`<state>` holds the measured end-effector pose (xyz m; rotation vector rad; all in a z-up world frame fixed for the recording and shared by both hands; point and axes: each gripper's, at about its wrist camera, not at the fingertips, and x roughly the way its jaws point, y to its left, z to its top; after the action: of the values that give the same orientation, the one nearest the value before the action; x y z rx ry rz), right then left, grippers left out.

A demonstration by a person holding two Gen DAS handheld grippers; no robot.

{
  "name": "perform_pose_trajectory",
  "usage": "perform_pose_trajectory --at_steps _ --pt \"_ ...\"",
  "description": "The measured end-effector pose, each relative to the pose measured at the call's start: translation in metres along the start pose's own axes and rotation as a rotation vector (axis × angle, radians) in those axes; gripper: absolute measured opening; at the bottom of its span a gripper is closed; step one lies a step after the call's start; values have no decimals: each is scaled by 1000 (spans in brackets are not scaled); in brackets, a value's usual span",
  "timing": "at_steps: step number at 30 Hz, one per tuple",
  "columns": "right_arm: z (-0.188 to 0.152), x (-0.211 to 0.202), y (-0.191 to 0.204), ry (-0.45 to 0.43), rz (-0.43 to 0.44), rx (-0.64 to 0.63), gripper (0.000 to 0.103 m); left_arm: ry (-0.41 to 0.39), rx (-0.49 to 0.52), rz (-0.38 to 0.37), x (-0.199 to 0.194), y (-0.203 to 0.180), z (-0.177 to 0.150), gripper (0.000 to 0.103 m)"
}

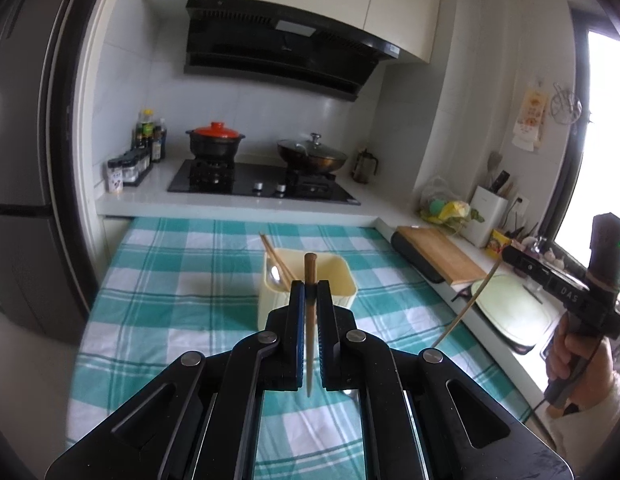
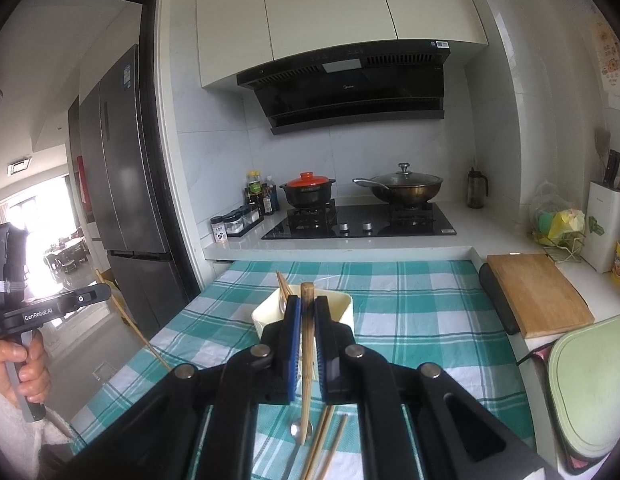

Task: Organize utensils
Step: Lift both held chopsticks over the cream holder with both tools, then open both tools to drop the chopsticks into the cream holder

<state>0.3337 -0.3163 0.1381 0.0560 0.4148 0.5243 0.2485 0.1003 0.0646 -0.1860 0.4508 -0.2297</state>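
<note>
One checked tablecloth (image 1: 169,280), kitchen counter (image 1: 237,200)

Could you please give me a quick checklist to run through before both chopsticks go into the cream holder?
1. Left gripper shut on its brown chopstick: ok.
2. Right gripper shut on its bamboo chopstick: ok.
3. Cream holder upright on the checked cloth: ok.
4. Room left in the holder, which already has chopsticks and a spoon: ok.
5. Held chopsticks' lower tips clear of the holder rim: cannot tell.
6. Loose utensils on the cloth beneath the right gripper waiting: not ok.
</note>
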Motion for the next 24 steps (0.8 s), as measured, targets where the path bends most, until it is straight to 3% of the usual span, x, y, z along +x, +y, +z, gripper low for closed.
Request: perform_pose_trajectory --at_steps 10,15,19,24 --pt "66 67 12 -89 23 -37 7 -137 38 14 34 -14 82 4" --pt "85 112 11 -123 19 -59 7 -141 43 40 80 -17 110 4" --pt "82 162 6 -43 6 -91 7 -80 29 54 131 -13 111 4" --pt "61 229 0 153 20 -119 7 46 -9 73 202 0 94 4"
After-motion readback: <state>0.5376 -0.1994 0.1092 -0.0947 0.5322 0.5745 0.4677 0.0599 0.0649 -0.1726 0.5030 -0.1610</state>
